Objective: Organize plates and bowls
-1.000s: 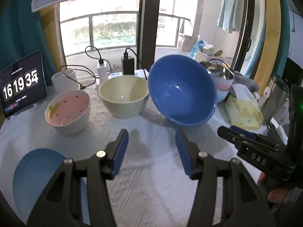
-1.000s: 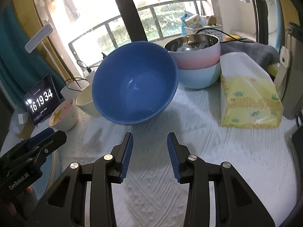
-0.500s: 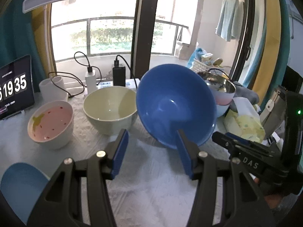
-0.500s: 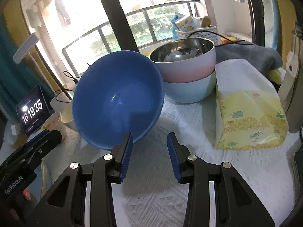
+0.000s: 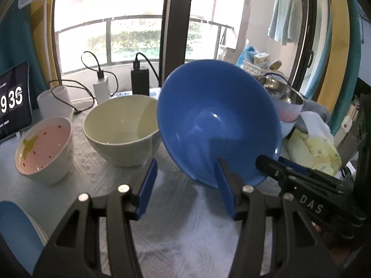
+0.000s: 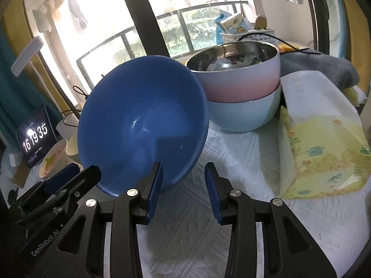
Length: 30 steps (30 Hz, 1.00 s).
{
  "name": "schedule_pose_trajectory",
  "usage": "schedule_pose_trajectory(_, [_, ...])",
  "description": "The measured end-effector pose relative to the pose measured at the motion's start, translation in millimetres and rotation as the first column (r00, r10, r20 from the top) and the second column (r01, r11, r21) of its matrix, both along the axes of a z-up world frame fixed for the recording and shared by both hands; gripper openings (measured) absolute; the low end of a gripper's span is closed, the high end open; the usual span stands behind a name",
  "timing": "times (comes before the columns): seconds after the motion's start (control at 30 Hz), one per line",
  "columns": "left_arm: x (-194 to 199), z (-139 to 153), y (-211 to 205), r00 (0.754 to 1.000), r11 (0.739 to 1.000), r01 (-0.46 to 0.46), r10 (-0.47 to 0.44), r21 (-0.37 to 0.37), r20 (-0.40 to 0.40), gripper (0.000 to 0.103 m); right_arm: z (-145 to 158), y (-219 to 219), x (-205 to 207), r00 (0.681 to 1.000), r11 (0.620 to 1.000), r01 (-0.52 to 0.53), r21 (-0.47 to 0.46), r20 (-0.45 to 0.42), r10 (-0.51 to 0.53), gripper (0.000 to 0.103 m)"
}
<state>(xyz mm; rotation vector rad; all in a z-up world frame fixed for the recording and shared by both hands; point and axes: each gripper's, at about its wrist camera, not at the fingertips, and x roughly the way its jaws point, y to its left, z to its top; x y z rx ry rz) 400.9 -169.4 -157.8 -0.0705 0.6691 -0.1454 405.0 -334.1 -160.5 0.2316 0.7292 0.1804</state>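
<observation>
A table covered with a white textured cloth [image 5: 176, 238] stands before a balcony window with a dark central frame and railing.

Left wrist view: the left gripper [image 5: 185, 185] occupies the foreground, its blue-padded jaws parted with nothing between the pads. The lower rim of a large blue bowl [image 5: 218, 120] — tipped steeply on its edge, mouth toward the camera — lies just behind the tip of the gripper's right-hand finger; whether they touch cannot be told. Left of it sits a cream bowl [image 5: 120, 129], upright, and further left a small white bowl with a pink interior [image 5: 44, 148]. A pale blue plate [image 5: 16, 231] shows at the lower left edge. Behind the blue bowl is a steel-lined pink bowl [image 5: 287, 106], partly hidden. A clock display [image 5: 14, 102] stands at far left (digits partly cropped), and chargers with cables [image 5: 102, 85] line the sill. A yellow tissue pack [image 5: 317, 150] lies at right.

Right wrist view: the right gripper [image 6: 183, 185] holds its jaws apart and empty, bare cloth showing between the pads. The blue bowl [image 6: 141, 120] leans just beyond the left-hand finger, its rim near the pad. To its right the steel-lined pink bowl [image 6: 241, 78] is nested in a pale blue bowl [image 6: 245, 113]. The tissue pack [image 6: 322, 139] lies at right — a grey cloth [image 6: 324, 67] behind it. The left gripper [image 6: 69, 180] enters at lower left.
</observation>
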Motion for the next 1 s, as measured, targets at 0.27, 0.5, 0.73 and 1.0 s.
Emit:
schedule_pose_trajectory(0.27, [2,-6,-6,1.000,1.000,0.023,-0.023,0.014,0.000,0.029,-3,4,0,1.000,1.000,-0.024,-0.013,0.002,0.024,0.027])
schedule_pose_trajectory(0.5, [-3,-3,-9,1.000,1.000,0.025,-0.025,0.016,0.001,0.028,2,6,-7,0.999,0.999,-0.027,-0.028,0.027,0.028,0.024])
schedule_pose_trajectory(0.73, [-11,3,-6,1.000,1.000,0.029,-0.029,0.010,0.010,0.028,8,6,-17,0.999,0.999,-0.022,-0.029,0.037,0.023,0.024])
schedule_pose_trajectory(1.0, [-23,11,0,0.999,0.999,0.033,-0.033,-0.003,0.016,0.028,17,5,-27,0.999,1.000,-0.018,-0.014,0.036,0.018,0.024])
